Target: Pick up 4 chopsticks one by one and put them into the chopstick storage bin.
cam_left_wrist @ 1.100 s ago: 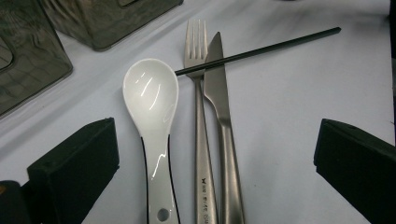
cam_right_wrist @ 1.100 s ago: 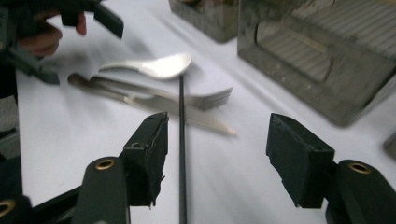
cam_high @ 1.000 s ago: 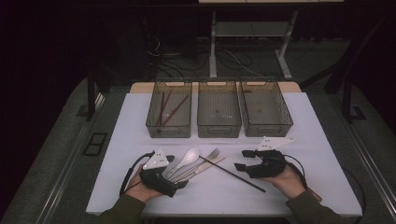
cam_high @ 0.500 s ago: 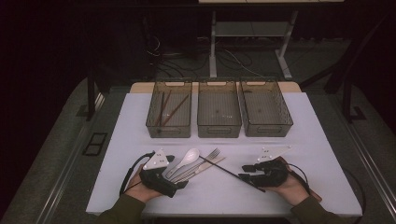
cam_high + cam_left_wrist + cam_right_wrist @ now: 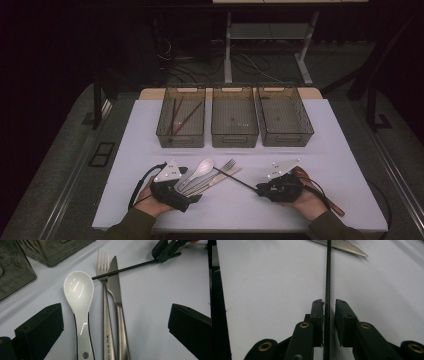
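Note:
A black chopstick (image 5: 237, 180) lies on the white table (image 5: 320, 145), its far tip across a steel fork (image 5: 106, 302) and knife (image 5: 117, 297). My right gripper (image 5: 261, 189) straddles its near end. The jaws have just been closing: one pad (image 5: 317, 312) touches the chopstick (image 5: 328, 277), while a thin gap remains at the other pad, so my right gripper (image 5: 329, 302) is still open. My left gripper (image 5: 186, 189) rests wide open on the table. Its jaws flank the handles of a white spoon (image 5: 79, 292), the fork and the knife in the left gripper (image 5: 115, 312) view.
Three clear bins stand in a row at the back of the table. The left bin (image 5: 165, 131) holds brown chopsticks (image 5: 181, 117). The middle bin (image 5: 234, 137) and the right bin (image 5: 287, 137) look empty. A brown rod (image 5: 336, 207) lies by the right wrist.
My right gripper has come down over the black chopstick's near end and its jaws have narrowed around it. The left gripper and the cutlery have stayed put.

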Available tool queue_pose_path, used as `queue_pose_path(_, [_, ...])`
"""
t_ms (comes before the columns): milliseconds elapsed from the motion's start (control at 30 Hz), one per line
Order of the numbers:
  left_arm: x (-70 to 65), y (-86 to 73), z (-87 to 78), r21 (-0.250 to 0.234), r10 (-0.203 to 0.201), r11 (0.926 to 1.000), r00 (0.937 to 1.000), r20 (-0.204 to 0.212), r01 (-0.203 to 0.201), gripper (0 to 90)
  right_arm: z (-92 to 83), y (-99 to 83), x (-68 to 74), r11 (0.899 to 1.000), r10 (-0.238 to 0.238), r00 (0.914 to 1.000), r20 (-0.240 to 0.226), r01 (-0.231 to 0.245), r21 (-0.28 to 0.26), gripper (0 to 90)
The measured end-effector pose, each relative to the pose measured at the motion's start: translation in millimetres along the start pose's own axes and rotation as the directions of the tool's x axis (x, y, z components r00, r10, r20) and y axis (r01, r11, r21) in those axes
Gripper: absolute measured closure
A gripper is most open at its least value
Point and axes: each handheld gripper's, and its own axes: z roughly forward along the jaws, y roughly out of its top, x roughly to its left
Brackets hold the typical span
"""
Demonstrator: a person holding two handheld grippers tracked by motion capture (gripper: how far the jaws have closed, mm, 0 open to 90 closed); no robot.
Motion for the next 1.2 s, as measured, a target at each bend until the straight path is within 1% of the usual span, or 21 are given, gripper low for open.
queue_pose_path(33, [0.0,0.0,0.0,0.001,0.000,1.0000,1.0000,0.000,0.000,0.0,0.7,0.1,0.6,1.000,-0.004,1.0000,0.005,0.004,0.007,78.6])
queue_pose_path(233, [-0.3,-0.1,0.6,0.001,-0.001,1.0000,1.0000,0.003,0.001,0.0,1.5,0.5,3.1,0.999,-0.052,0.9982,0.030,0.051,0.010,84.1])
queue_pose_path(267, [-0.3,-0.2,0.6,0.002,-0.001,1.0000,1.0000,0.003,0.001,0.0,1.6,0.6,2.8,0.999,-0.050,0.9983,0.028,0.050,0.010,84.7])
queue_pose_path(333, [-0.3,-0.2,0.7,0.004,0.000,1.0000,1.0000,0.003,0.000,0.0,1.6,1.0,1.9,0.999,-0.029,0.9993,0.023,0.029,0.013,84.9])
queue_pose_path(367, [-0.3,-0.2,0.7,0.004,0.001,1.0000,1.0000,0.003,-0.001,0.0,1.5,1.1,1.3,1.000,-0.026,0.9995,0.020,0.026,0.014,84.9])
queue_pose_path(633, [-0.5,0.0,0.7,0.004,0.002,1.0000,1.0000,0.004,-0.002,0.0,1.5,2.1,1.2,1.000,-0.018,0.9997,0.019,0.017,0.019,85.6])
queue_pose_path(767, [-0.4,0.1,0.4,0.004,0.003,1.0000,1.0000,0.005,-0.003,0.0,0.3,2.9,0.2,0.999,-0.023,0.9990,0.038,0.022,0.023,85.8])
queue_pose_path(900, [-0.4,0.1,0.4,0.003,0.002,1.0000,1.0000,0.005,-0.002,0.0,-3.1,3.6,-2.6,1.000,-0.017,0.9985,0.053,0.016,0.011,85.7])
queue_pose_path(1100, [-0.6,0.2,0.3,0.004,0.004,1.0000,1.0000,0.005,-0.004,0.0,-8.6,4.7,-4.9,1.000,-0.008,0.9985,0.053,0.009,-0.004,85.8])
queue_pose_path(1200, [-0.4,0.1,0.3,0.004,0.004,1.0000,1.0000,0.006,-0.004,0.0,-12.6,5.6,-6.1,1.000,-0.004,0.9984,0.056,0.005,-0.022,85.8])
